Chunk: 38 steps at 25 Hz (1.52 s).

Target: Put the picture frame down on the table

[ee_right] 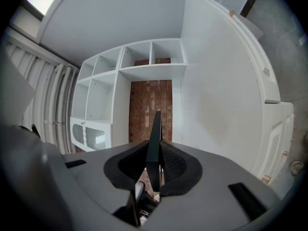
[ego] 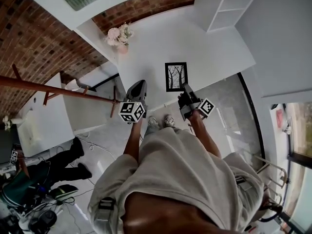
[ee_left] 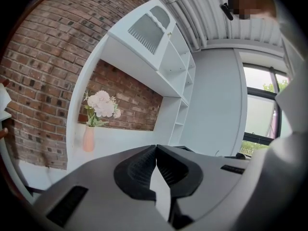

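A black picture frame with a tree drawing hangs over the near part of the white table. My right gripper is shut on the frame's lower right corner. In the right gripper view the frame shows edge-on, a thin black slab pinched between the jaws. My left gripper hovers at the table's near edge, left of the frame, with nothing in it. In the left gripper view its jaws meet at the tips, so my left gripper is shut.
A pink vase of pale flowers stands at the table's far left by the brick wall. White shelving stands at the far right. A brown wooden rack and a second white table are to my left.
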### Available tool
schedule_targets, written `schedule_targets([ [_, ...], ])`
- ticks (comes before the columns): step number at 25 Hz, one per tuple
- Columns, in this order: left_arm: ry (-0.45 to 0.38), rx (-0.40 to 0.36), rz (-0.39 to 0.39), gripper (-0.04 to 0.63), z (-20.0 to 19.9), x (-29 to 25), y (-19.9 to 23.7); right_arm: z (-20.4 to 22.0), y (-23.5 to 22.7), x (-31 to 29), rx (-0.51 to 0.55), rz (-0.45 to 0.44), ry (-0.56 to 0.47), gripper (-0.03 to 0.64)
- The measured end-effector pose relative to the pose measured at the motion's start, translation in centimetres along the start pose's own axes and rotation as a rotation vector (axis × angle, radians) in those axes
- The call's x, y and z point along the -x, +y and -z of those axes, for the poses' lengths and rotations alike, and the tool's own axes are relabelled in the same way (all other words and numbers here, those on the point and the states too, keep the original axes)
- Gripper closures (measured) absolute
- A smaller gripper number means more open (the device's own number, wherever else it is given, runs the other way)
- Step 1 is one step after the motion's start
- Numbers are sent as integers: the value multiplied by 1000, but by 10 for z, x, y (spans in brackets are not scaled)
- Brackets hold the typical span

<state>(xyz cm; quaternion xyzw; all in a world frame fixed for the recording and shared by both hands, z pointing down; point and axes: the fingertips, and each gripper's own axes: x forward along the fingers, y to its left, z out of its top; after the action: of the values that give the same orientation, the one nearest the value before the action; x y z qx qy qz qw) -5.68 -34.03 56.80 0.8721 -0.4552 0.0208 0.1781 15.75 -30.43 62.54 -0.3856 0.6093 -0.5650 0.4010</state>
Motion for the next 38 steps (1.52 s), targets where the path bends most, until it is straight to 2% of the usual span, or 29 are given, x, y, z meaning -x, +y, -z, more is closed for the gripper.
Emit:
schedule_targets([
  [13, 83, 58, -18, 578, 42, 35, 36, 30, -28, 21, -8, 85, -33, 532],
  [23, 167, 85, -8, 578, 84, 40, 20, 38, -57, 55, -40, 153, -7, 532],
  [31, 250, 146, -21, 578, 128, 47, -3, 30, -75, 79, -57, 199, 2, 532],
  [38, 265, 147, -25, 578, 133, 40, 3, 30, -85, 69, -65, 219, 13, 531],
])
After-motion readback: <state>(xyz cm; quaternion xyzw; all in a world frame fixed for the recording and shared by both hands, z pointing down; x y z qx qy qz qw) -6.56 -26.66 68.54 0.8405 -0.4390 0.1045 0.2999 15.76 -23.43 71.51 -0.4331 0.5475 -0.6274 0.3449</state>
